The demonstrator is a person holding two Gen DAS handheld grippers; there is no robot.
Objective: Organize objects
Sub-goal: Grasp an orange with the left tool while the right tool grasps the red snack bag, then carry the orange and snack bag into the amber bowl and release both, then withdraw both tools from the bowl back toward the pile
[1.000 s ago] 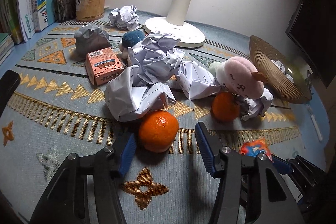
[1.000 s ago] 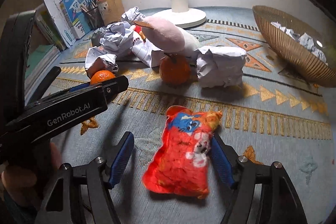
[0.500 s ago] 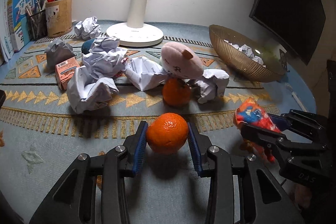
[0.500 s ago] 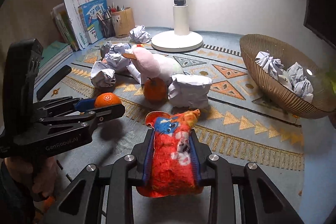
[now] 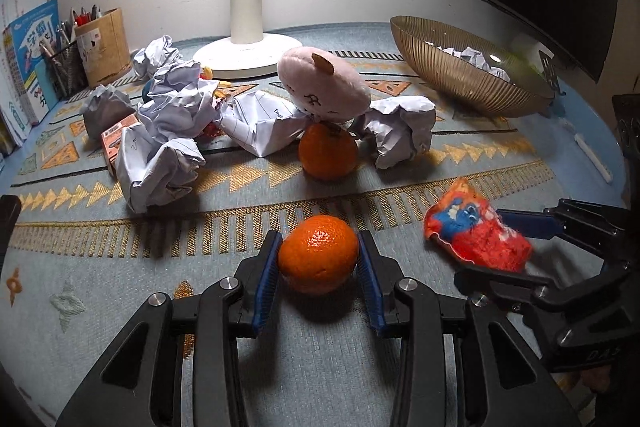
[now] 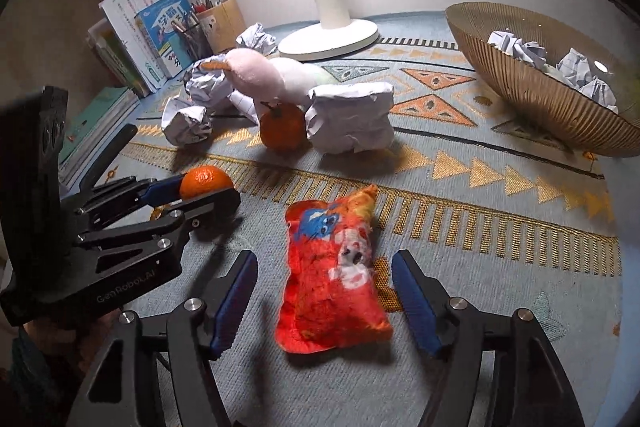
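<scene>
Left gripper [image 5: 319, 261]: closed on a tangerine [image 5: 318, 254], both blue pads pressed against its sides, low over the patterned mat [image 5: 120, 267]
Right gripper [image 6: 325, 297]: jaws spread wide, one finger on each side of the red snack packet [image 6: 332, 271] with a gap to both pads; nothing gripped
Red snack packet: lies between the right gripper's fingers in the right wrist view; whether it rests flat on the mat cannot be told
Second tangerine [image 5: 328, 151]: on the mat, touching the pink plush toy [image 5: 322, 89] that leans over it
Crumpled paper [image 5: 168, 131]: several balls clustered beside the plush toy; one ball [image 6: 352, 119] lies just beside the second tangerine
Wicker bowl [image 6: 520, 95]: at the right of the mat, well apart from both grippers, holding more crumpled paper balls
Lamp base [image 5: 248, 57]: behind the clutter, near the wall
Pen holder [image 5: 104, 45]: at the back left, beside upright books [image 6: 160, 31]
</scene>
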